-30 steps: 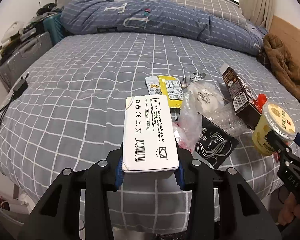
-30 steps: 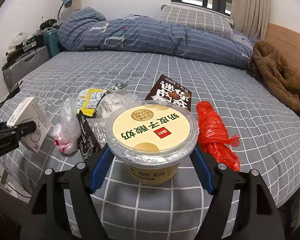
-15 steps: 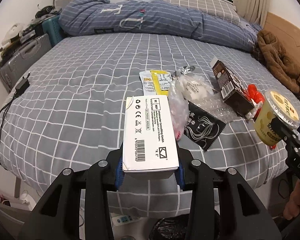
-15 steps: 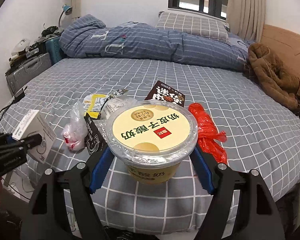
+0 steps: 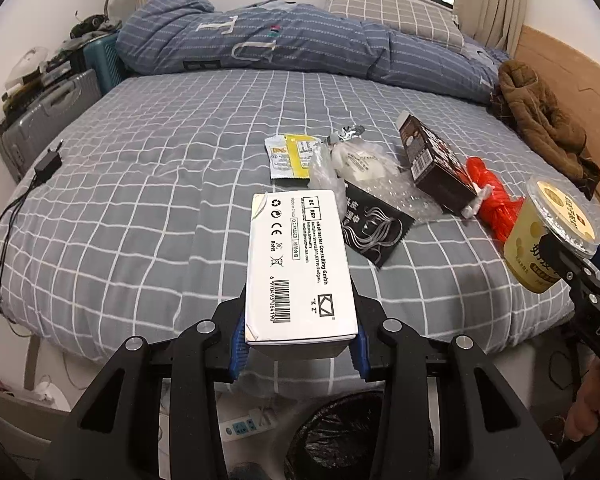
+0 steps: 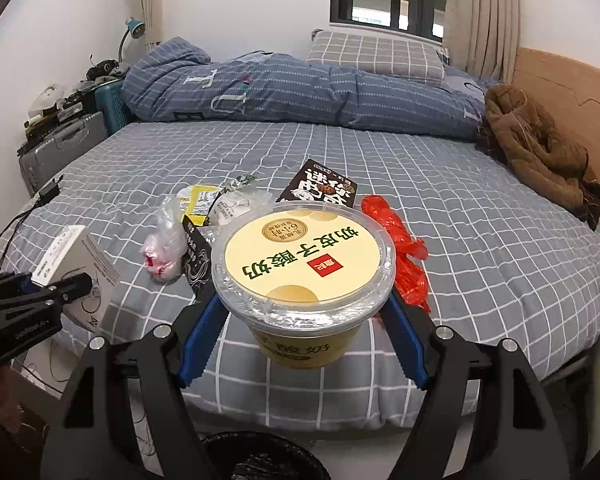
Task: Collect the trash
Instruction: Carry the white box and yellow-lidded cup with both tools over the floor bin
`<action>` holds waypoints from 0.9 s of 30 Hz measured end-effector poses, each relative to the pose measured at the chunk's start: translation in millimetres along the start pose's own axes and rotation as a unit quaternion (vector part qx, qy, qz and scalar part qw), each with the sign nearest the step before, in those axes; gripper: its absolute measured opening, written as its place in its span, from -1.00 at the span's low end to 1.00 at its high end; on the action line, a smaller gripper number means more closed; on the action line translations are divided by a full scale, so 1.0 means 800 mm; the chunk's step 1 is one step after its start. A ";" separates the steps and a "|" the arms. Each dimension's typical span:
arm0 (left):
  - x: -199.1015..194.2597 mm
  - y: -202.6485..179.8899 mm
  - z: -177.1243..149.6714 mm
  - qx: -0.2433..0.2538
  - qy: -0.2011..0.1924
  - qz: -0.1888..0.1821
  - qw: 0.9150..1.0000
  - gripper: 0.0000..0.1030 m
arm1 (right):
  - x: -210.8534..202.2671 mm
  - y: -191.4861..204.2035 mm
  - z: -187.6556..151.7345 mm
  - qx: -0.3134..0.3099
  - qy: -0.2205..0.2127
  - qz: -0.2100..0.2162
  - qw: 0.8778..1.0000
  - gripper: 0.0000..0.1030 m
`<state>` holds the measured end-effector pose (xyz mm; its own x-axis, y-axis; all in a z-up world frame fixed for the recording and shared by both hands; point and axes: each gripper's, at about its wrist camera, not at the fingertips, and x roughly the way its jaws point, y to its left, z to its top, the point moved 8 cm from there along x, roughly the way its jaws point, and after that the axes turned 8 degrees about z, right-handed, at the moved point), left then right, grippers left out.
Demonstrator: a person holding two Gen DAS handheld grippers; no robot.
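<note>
My left gripper (image 5: 300, 340) is shut on a white cardboard box (image 5: 298, 264) and holds it past the bed's foot edge, above a bin lined with a black bag (image 5: 340, 436). My right gripper (image 6: 302, 332) is shut on a yellow yogurt cup (image 6: 304, 264), also off the bed edge, over the same bin (image 6: 260, 460). On the bed lie a dark carton (image 5: 432, 160), a red plastic bag (image 5: 494, 204), a black packet (image 5: 370, 226), a yellow sachet (image 5: 290, 154) and clear wrappers (image 5: 356, 162).
A blue quilt (image 5: 300, 46) and a pillow lie at the bed's head. A brown jacket (image 5: 540, 120) sits at the right edge. Suitcases (image 5: 48, 116) stand to the left, a charger and cable (image 5: 44, 166) on the bed's left, a power strip (image 5: 248, 426) on the floor.
Both grippers have drawn back from the bed with their loads. The bed's foot edge, the floor and the black-lined bin have come into view below them.
</note>
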<state>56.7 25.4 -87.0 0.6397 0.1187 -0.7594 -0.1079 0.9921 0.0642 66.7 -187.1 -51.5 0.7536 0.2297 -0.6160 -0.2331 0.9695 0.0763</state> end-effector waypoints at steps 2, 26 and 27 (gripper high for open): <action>-0.005 -0.001 -0.006 0.001 -0.001 0.001 1.000 -0.24 | -0.007 0.001 -0.003 0.002 -0.002 0.001 1.000 0.39; -0.014 -0.014 -0.122 0.012 0.053 -0.017 0.998 -0.24 | -0.042 0.045 -0.087 0.009 0.044 0.018 0.999 0.39; -0.014 -0.014 -0.125 0.012 0.054 -0.017 0.998 -0.24 | -0.042 0.047 -0.090 0.009 0.046 0.019 0.999 0.39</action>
<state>-25.4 8.9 -143.5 0.5573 0.0805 -0.8264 -0.0680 0.9964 0.0512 -11.6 -164.8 -84.7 0.6844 0.2577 -0.6821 -0.2481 0.9620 0.1145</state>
